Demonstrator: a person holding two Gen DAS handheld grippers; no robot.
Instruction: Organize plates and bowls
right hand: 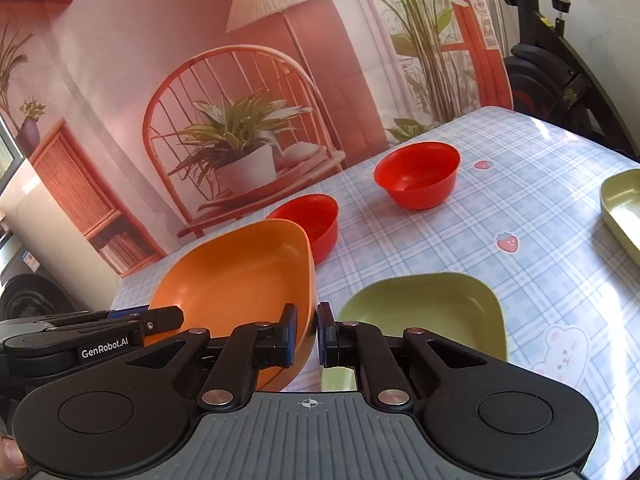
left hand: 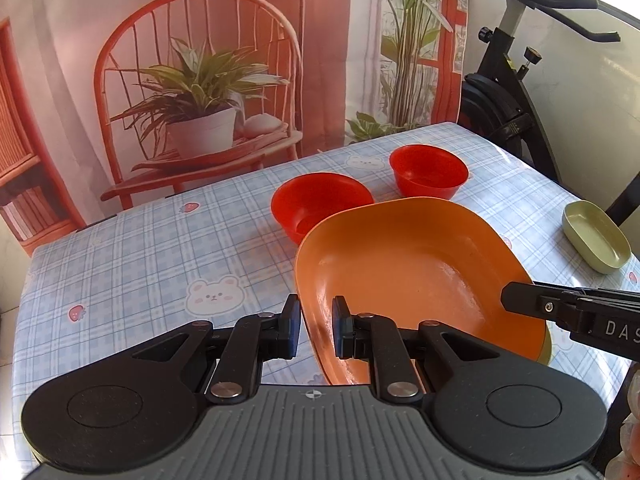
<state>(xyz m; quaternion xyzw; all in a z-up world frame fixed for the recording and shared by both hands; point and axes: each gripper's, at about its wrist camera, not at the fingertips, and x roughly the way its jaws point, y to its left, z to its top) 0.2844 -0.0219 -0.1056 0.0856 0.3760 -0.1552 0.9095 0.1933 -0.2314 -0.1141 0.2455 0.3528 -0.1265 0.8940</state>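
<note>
Both grippers hold one orange square plate (left hand: 416, 272) above the table, tilted. My left gripper (left hand: 316, 326) is shut on its left rim. My right gripper (right hand: 307, 334) is shut on its right rim; the plate (right hand: 236, 280) fills the left of the right wrist view. The right gripper's fingers (left hand: 524, 298) show at the plate's right edge in the left wrist view. A green square plate (right hand: 424, 312) lies on the table under the orange plate's right side. Two red bowls (left hand: 320, 204) (left hand: 428, 172) stand behind; they also show in the right wrist view (right hand: 316, 220) (right hand: 418, 174).
A small green oval dish (left hand: 596, 236) sits near the table's right edge, also in the right wrist view (right hand: 622, 208). The table has a blue checked cloth (left hand: 160, 248). A printed backdrop hangs behind it. An exercise bike (left hand: 516, 80) stands at the right.
</note>
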